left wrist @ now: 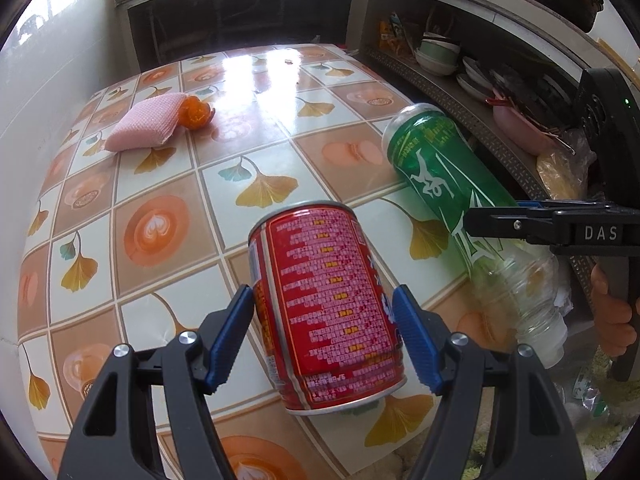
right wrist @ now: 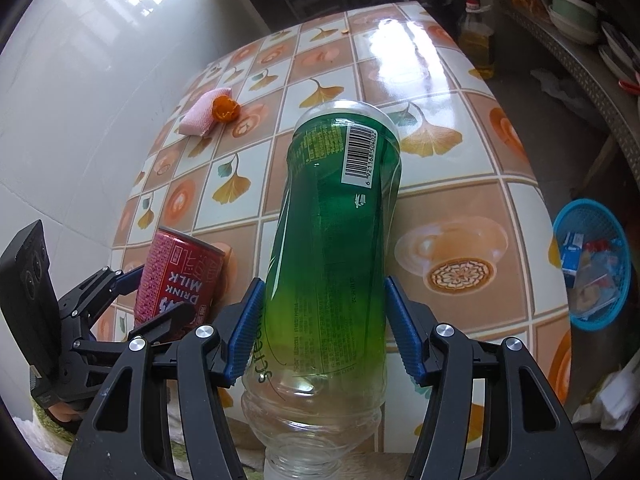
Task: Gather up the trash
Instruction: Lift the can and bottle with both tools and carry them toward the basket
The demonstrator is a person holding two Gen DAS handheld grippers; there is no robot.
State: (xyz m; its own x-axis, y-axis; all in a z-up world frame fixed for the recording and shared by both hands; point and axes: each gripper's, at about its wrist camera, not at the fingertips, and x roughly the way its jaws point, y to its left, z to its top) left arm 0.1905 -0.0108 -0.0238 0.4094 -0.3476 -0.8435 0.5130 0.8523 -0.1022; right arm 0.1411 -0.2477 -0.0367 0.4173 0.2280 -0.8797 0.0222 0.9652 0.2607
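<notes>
A red milk-drink can [left wrist: 324, 304] hangs tilted above the tiled table [left wrist: 168, 280], with my left gripper [left wrist: 322, 292] shut on it, a blue pad on each side. The right wrist view shows the same can [right wrist: 176, 276] and left gripper [right wrist: 156, 296] at the lower left. A green-labelled clear plastic bottle [right wrist: 336, 240] sits neck toward the camera, and my right gripper [right wrist: 324, 282] is shut on its lower body. In the left wrist view the bottle [left wrist: 436, 164] slants at the right, with one of the right gripper's fingers [left wrist: 504, 222] across it.
A pink sponge [left wrist: 144, 124] and an orange peel [left wrist: 194, 112] lie at the table's far left. A blue basket [right wrist: 592, 264] holding trash stands on the floor to the right. A shelf with bowls [left wrist: 436, 56] runs along the right, and an oil bottle [right wrist: 476, 36] stands beyond the table.
</notes>
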